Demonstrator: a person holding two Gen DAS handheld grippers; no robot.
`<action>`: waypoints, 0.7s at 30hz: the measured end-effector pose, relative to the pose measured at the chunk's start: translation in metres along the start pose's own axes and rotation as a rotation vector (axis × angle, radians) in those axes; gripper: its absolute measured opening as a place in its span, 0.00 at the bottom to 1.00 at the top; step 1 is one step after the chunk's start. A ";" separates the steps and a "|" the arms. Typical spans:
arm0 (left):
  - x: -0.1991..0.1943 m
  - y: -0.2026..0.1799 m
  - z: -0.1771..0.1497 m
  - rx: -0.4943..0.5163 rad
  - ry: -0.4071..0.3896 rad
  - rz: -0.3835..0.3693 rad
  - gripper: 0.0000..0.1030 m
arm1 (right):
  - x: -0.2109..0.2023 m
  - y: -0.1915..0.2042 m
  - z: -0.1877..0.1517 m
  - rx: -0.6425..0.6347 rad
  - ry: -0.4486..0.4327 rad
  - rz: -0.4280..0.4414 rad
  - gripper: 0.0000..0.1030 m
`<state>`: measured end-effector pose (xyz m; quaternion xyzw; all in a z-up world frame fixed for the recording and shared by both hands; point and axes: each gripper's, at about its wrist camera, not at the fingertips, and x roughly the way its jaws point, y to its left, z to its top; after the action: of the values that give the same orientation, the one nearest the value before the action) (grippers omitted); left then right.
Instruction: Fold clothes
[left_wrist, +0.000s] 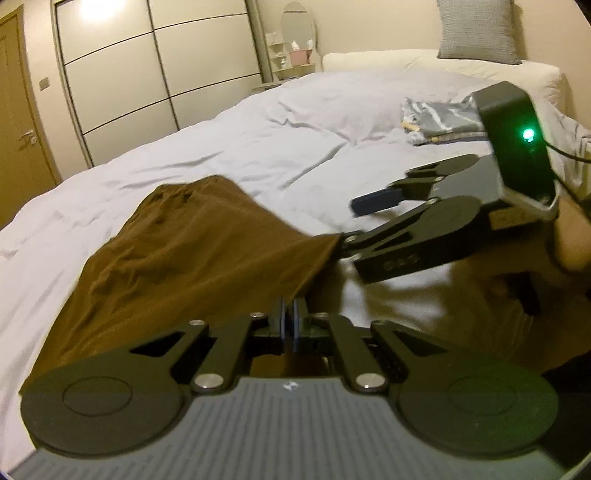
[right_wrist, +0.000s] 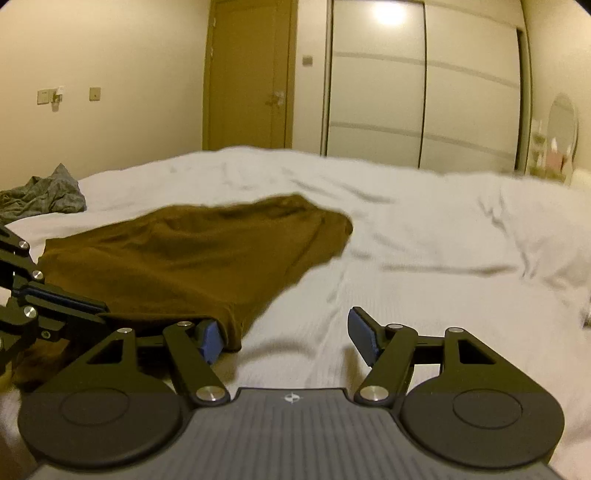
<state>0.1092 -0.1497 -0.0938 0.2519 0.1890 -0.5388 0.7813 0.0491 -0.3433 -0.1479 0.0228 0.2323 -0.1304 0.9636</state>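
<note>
A brown garment (left_wrist: 184, 251) lies spread on the white bed (left_wrist: 258, 140), its near edge lifted. My left gripper (left_wrist: 290, 314) is shut on that near edge, with cloth pinched between its pads. In the right wrist view the same brown garment (right_wrist: 184, 258) runs away to the left, and the left gripper (right_wrist: 99, 308) grips it at the left edge. My right gripper (right_wrist: 286, 339) stands open just above the sheet. The garment's near corner rests against its left blue pad (right_wrist: 210, 339), and the right pad is bare. From the left wrist view the right gripper (left_wrist: 349, 225) sits at the garment's right corner.
A folded grey striped pile (left_wrist: 439, 118) lies near the head of the bed, below a grey pillow (left_wrist: 480, 29). A crumpled grey garment (right_wrist: 44, 199) sits at the bed's far left corner. Wardrobe doors (right_wrist: 424, 92) and a door (right_wrist: 251, 74) stand beyond the bed (right_wrist: 443, 258).
</note>
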 end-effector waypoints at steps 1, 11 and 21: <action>-0.002 0.003 -0.002 -0.008 0.000 0.005 0.04 | -0.002 0.000 -0.002 0.008 0.015 0.008 0.64; -0.042 0.032 -0.026 -0.063 0.014 0.113 0.11 | -0.026 -0.006 -0.015 -0.053 0.015 0.022 0.69; -0.065 0.082 -0.049 -0.142 0.072 0.379 0.27 | -0.078 0.010 -0.025 -0.132 -0.133 0.177 0.69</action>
<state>0.1622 -0.0478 -0.0800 0.2464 0.2035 -0.3580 0.8773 -0.0260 -0.3121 -0.1354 -0.0288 0.1731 -0.0305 0.9840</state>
